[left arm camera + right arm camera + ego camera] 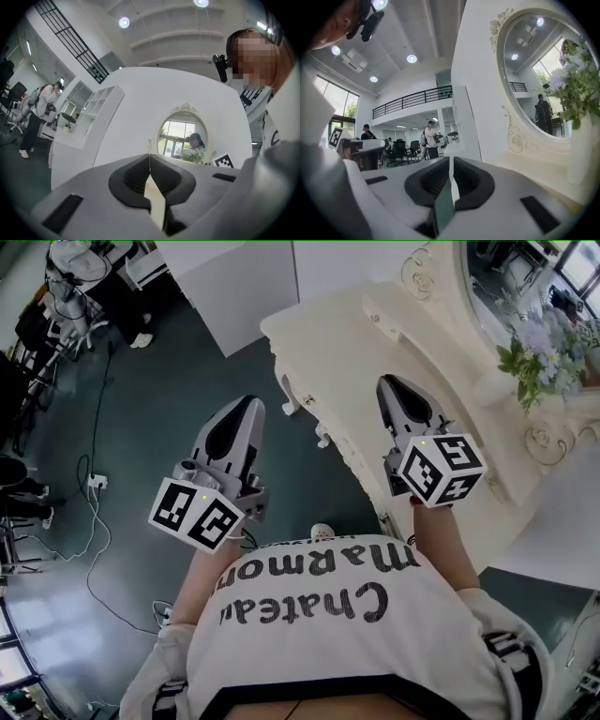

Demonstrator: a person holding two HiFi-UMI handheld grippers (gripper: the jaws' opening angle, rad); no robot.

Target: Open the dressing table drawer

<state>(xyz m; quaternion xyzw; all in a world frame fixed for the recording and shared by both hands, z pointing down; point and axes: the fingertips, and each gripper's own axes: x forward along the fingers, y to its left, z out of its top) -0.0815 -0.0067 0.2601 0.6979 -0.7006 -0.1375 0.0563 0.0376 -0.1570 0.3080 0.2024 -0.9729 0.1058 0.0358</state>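
The cream dressing table (375,343) stands at the upper right of the head view, and its drawer front carries two small knobs (322,438) that face the dark floor. My left gripper (250,403) hangs over the floor just left of those knobs, apart from them, shut and empty. My right gripper (390,382) is above the table top, also shut with nothing in it. In the left gripper view the jaws (149,158) meet under the oval mirror (182,136). The right gripper's jaws (451,161) likewise meet, beside the mirror (543,70).
A vase of pale flowers (539,348) stands on the table near the mirror. Cables and a power strip (94,484) lie on the floor at left. A white partition (234,277) stands behind. People (40,112) stand in the room's background.
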